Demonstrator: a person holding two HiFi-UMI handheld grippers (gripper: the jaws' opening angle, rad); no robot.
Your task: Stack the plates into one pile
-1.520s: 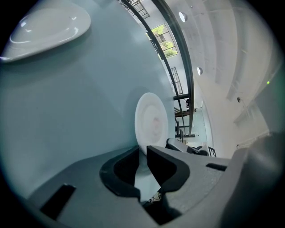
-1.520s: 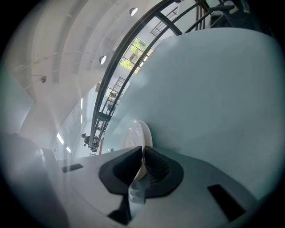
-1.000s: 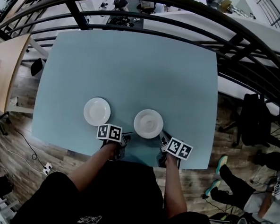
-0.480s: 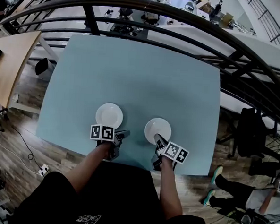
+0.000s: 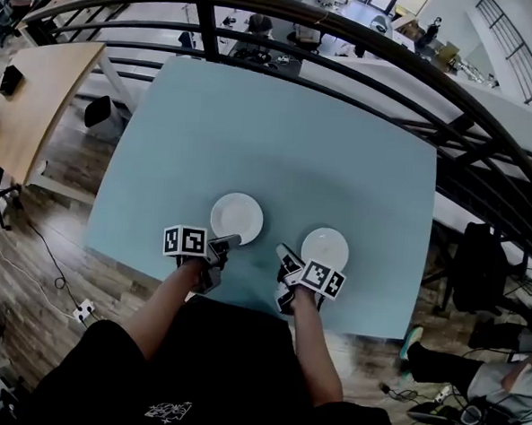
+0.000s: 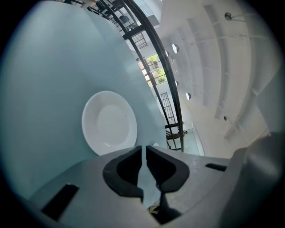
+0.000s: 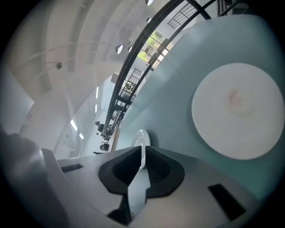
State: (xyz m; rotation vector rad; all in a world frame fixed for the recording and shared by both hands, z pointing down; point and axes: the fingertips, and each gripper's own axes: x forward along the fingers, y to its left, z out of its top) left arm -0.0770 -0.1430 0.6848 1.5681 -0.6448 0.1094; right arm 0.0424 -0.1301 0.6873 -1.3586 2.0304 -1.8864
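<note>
Claws stand empty, a slit apart: left claw (image 6: 144,148) (just narrowing), right claw (image 7: 142,149) beside a plate (image 7: 236,111).

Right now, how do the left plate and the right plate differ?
Left plate sits further from the table's near edge; right plate lies closer to it. Left plate is just left of the table's midline; right plate is right of it. Shared: white, round, empty, flat on the table, apart, unstacked.
</note>
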